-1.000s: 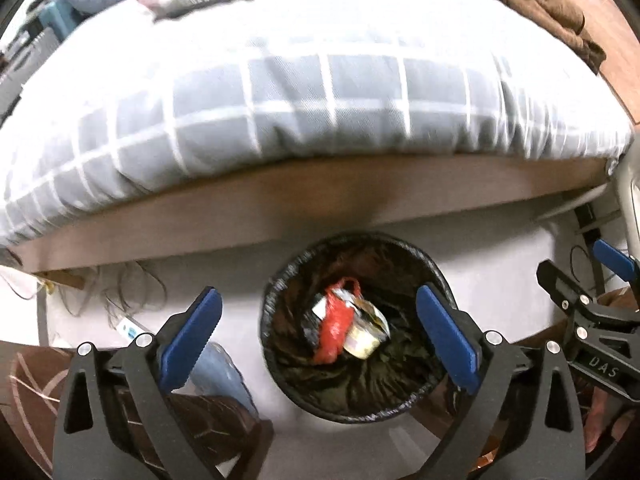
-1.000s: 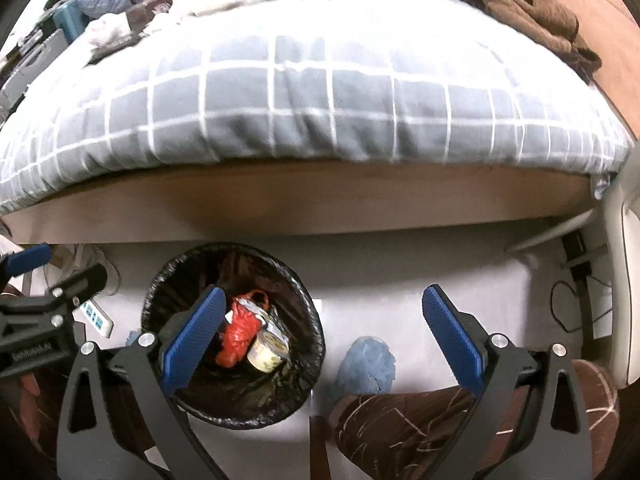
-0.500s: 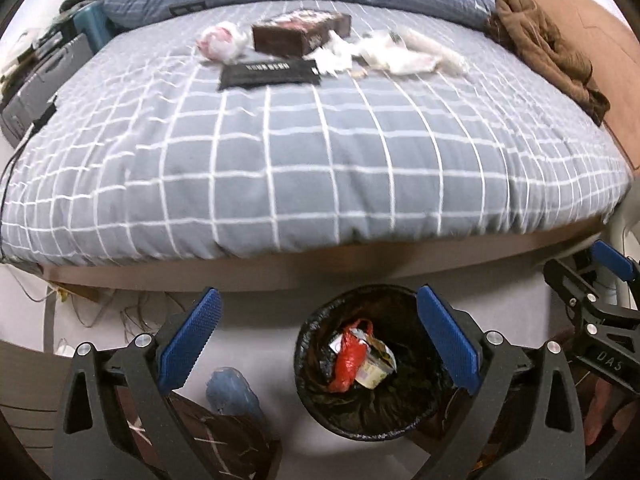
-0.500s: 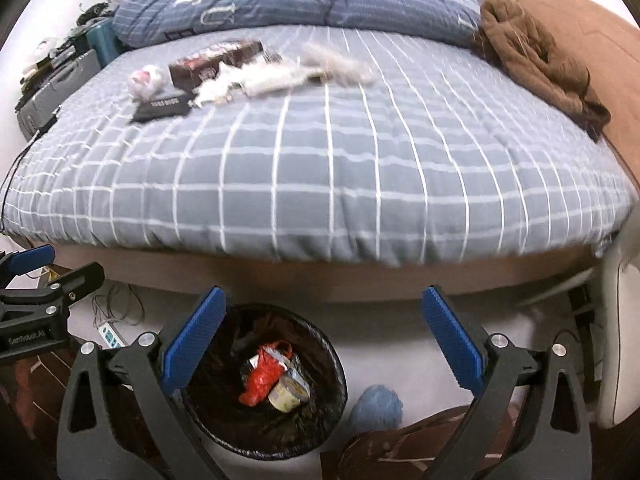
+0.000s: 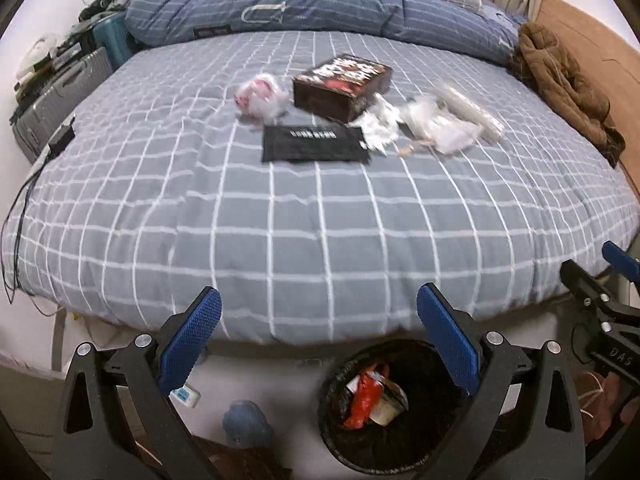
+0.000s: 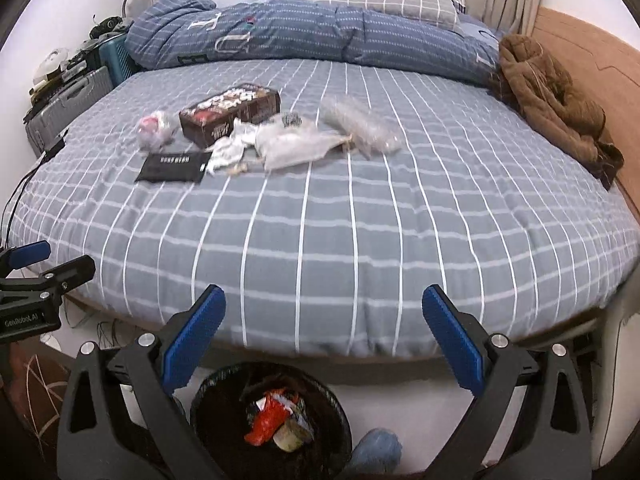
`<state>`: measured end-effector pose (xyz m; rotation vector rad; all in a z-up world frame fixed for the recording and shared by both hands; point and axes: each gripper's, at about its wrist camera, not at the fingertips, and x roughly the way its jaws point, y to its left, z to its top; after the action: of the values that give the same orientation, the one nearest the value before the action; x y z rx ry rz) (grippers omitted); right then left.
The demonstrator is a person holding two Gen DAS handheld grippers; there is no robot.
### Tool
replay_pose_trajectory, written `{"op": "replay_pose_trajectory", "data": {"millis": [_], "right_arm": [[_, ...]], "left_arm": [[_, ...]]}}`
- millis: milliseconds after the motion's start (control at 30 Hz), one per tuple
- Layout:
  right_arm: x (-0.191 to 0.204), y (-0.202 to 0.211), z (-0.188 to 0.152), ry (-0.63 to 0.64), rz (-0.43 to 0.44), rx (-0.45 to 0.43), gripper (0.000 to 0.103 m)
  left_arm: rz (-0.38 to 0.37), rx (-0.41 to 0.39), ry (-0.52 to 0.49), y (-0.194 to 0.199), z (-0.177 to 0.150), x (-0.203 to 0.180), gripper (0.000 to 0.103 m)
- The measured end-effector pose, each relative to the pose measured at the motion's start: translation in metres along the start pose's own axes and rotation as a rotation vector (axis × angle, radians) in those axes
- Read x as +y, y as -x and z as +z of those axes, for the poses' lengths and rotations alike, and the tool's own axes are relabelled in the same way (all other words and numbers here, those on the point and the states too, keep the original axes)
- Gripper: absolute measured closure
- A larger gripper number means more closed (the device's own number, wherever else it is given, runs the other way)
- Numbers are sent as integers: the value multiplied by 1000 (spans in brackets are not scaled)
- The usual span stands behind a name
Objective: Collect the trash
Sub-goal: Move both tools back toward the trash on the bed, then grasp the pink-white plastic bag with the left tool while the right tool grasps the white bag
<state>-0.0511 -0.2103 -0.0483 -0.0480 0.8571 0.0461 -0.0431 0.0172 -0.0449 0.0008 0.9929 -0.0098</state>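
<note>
- Since half a second ago both views have tilted up further: the bin [image 5: 384, 408] has slid lower in frame, and the trash on the bed [image 5: 320, 208] now lies in fuller view.
- Our left claw [image 5: 318, 348] stands wide, holding nothing; our right claw [image 6: 324, 344] is likewise wide and empty.
- The bin sits on the floor just beside the near edge of the bed, below both claws, with a red wrapper [image 6: 268, 420] and a cup [image 6: 290, 436] inside.
- The trash still on the bed lies well apart from the claws, toward the far middle: a dark box [image 5: 342, 86], a flat black packet [image 5: 314, 144] just in front of it, and a pinkish crumpled wrap [image 5: 260, 96] to the left of the box.
- To the right of the box lie white crumpled paper [image 5: 380, 128] and clear plastic bags [image 5: 448, 124], blurred.
- A brown jacket [image 6: 552, 100] lies at the right edge of the bed, a folded quilt [image 6: 304, 32] at the far end.
</note>
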Motion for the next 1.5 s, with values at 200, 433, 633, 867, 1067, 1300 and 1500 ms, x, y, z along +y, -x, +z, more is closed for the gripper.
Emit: {"op": "replay_pose_trajectory", "data": {"millis": [200, 433, 633, 867, 1067, 1300, 1500], "right_arm": [[2, -21, 30, 14, 8, -10, 8], [8, -54, 65, 28, 22, -7, 8], [15, -83, 91, 48, 19, -7, 8], [15, -120, 120, 40, 32, 3, 8], [21, -153, 140, 36, 49, 20, 11], [31, -187, 149, 48, 69, 66, 15], [32, -205, 151, 33, 125, 117, 36]], "left_arm": [[38, -16, 32, -14, 31, 21, 7], [46, -24, 48, -38, 72, 39, 7], [59, -46, 27, -60, 106, 47, 7], [61, -47, 38, -96, 142, 60, 7], [75, -45, 38, -122, 163, 63, 7], [70, -28, 44, -151, 176, 61, 8], [75, -3, 46, -170, 184, 63, 28]]}}
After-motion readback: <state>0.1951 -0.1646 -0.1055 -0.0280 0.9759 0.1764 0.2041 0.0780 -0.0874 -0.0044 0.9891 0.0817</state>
